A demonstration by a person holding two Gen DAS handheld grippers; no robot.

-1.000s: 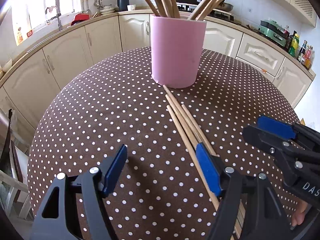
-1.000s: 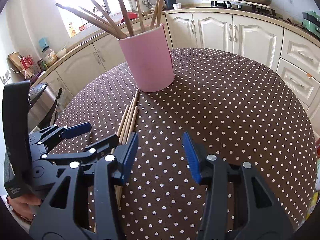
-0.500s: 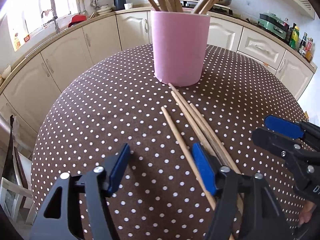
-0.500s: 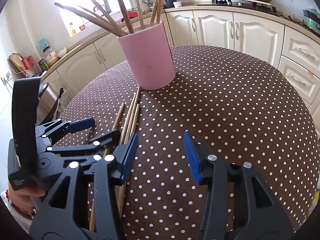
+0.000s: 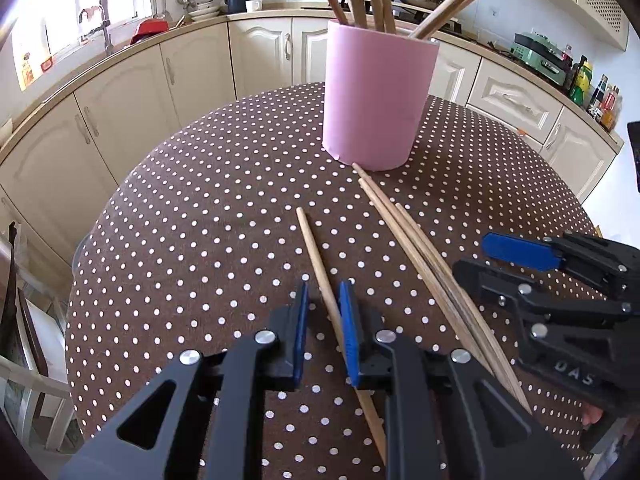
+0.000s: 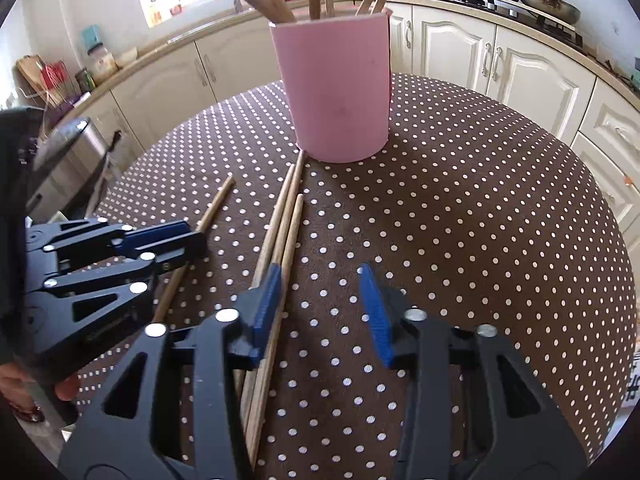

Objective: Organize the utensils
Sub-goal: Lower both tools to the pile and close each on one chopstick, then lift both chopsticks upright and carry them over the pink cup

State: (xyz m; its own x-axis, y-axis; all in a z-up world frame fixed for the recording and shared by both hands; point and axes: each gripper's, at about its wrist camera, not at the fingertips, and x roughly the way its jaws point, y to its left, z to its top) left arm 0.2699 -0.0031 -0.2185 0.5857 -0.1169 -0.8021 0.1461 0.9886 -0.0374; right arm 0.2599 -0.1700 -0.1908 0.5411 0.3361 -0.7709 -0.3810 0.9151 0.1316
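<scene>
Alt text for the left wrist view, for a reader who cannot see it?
The left gripper has just been closing around a single wooden chopstick lying on a brown polka-dot tablecloth. Three more chopsticks lie beside it, pointing toward a pink holder full of chopsticks.

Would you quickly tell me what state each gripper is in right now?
Left gripper: jaws just closing around the single chopstick; a firm grip cannot be told.
Right gripper: open, holding nothing, just narrowing beside the chopstick bundle.
</scene>
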